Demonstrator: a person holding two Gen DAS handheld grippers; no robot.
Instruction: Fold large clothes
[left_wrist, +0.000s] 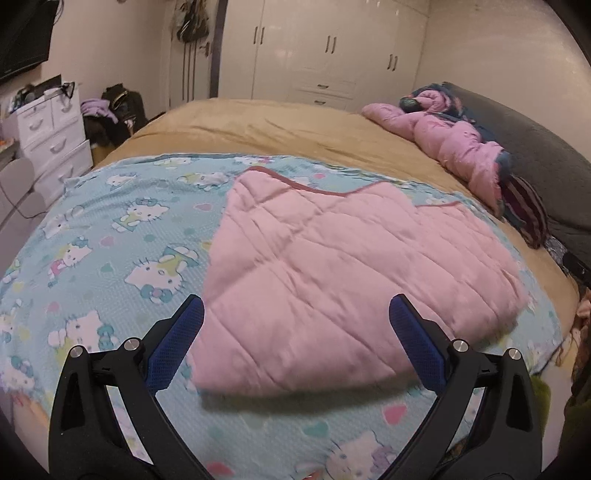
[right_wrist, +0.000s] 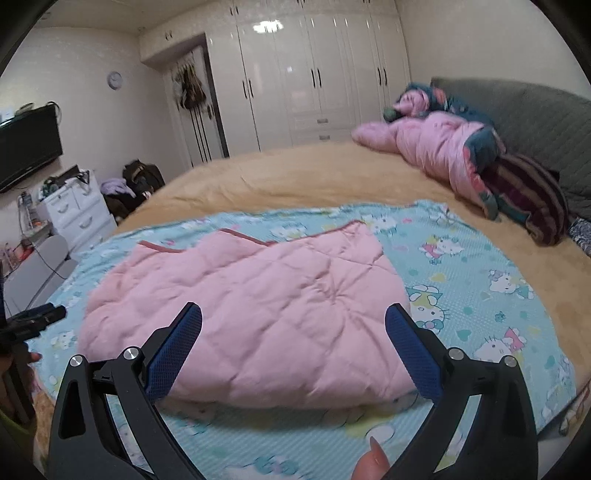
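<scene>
Both jaws gape empty: left gripper (left_wrist: 297, 325) and right gripper (right_wrist: 293, 328) above the folded pink quilt (left_wrist: 332, 280); next, I'd grab both near corners evenly.

The folded quilt (right_wrist: 243, 314) lay on the cartoon sheet (right_wrist: 461, 295), which covered the near part of the bed (right_wrist: 314, 173). Behind it to the right, a heap of bedding (right_wrist: 443, 147) rested against the headboard (right_wrist: 535, 118). The wardrobe (right_wrist: 314, 74) stood beyond the bed, the drawer unit (right_wrist: 79, 210) to its left.
</scene>
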